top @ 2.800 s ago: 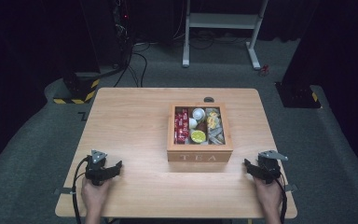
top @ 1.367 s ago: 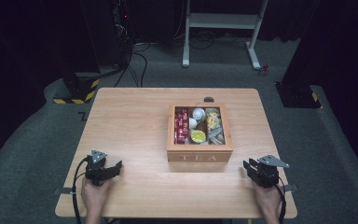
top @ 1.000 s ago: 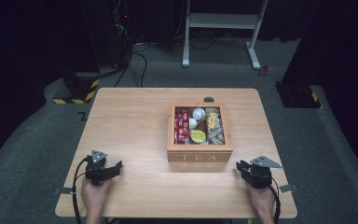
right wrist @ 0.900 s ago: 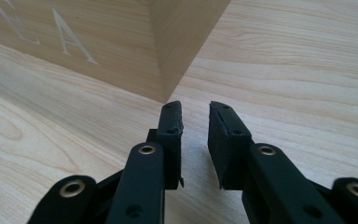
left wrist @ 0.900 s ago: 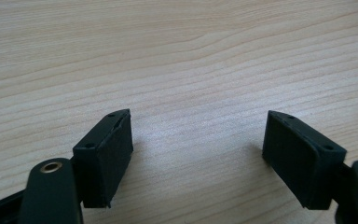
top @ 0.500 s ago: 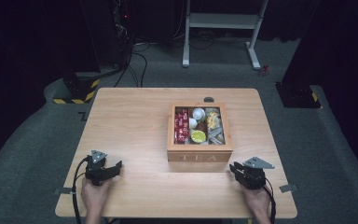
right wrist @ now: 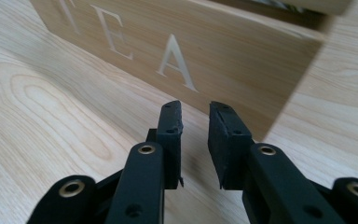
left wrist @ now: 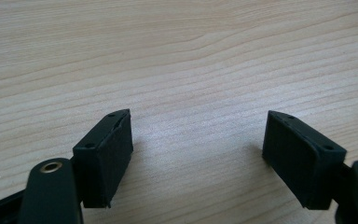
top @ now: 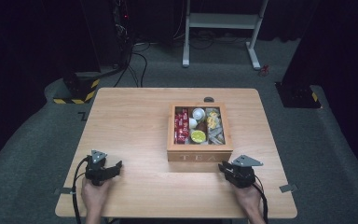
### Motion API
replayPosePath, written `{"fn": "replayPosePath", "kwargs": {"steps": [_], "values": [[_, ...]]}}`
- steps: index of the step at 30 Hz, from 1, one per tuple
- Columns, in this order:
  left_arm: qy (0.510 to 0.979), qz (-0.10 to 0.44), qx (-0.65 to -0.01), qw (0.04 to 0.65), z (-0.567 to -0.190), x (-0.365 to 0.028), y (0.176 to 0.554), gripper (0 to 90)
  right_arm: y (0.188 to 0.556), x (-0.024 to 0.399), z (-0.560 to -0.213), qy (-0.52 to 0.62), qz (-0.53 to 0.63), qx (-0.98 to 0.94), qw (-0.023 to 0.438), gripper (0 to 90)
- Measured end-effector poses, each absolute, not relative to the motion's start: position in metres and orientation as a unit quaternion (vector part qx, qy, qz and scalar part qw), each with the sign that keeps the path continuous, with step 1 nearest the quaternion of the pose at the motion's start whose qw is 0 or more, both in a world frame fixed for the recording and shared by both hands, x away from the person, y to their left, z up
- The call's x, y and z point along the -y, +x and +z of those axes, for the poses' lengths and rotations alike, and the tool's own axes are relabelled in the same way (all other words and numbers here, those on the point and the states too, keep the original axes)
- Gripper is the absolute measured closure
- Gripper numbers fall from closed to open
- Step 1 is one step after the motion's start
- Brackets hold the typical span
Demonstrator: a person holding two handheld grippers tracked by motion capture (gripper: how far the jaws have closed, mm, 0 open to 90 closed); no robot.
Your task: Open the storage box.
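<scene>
Since the earlier frames the right gripper (top: 227, 169) has slid leftward and forward across the surface (top: 135, 116), from the near right corner to a spot just in front of the wooden tea box (top: 199, 156), near its right front corner; the left gripper (top: 113, 168) has kept its place near the left front edge. In the right gripper view the jaws are nearly closed, a narrow gap between the pads with nothing in it, and they point at the box's front wall, close to the carved letter "A" (right wrist: 176, 56) of the word TEA but not touching it. In the left gripper view the left gripper (left wrist: 198, 149) is spread wide, released, holding nothing, with bare wood grain under it. The box stands a little right of the surface's centre, open at the top, with red packets (top: 182, 126), a white cup-like item (top: 198, 113), a yellow-green round piece (top: 197, 136) and other small packets in its compartments; exactly what each one is cannot be told. As for progress, I judge the work is only at the approach: nothing has been grasped, the box's contents look untouched, and the contact with the box, whether a push or a reach into it, is not yet made.
</scene>
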State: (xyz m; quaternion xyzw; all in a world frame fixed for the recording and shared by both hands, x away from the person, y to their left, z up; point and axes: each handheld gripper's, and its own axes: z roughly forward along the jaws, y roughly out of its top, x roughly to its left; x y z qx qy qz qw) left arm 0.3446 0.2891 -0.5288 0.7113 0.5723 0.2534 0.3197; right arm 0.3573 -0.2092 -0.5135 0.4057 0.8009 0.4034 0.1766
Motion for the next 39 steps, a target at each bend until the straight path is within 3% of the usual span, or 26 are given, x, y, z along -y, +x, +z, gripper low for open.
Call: {"fn": "replayPosePath", "kwargs": {"steps": [39], "values": [[0.71, 0.251, -0.573, 0.322, -0.529, -0.29, 0.344, 24.5, 0.373, 0.179, -0.501, 0.382, 0.427, -0.802, 0.165, 85.1]]}}
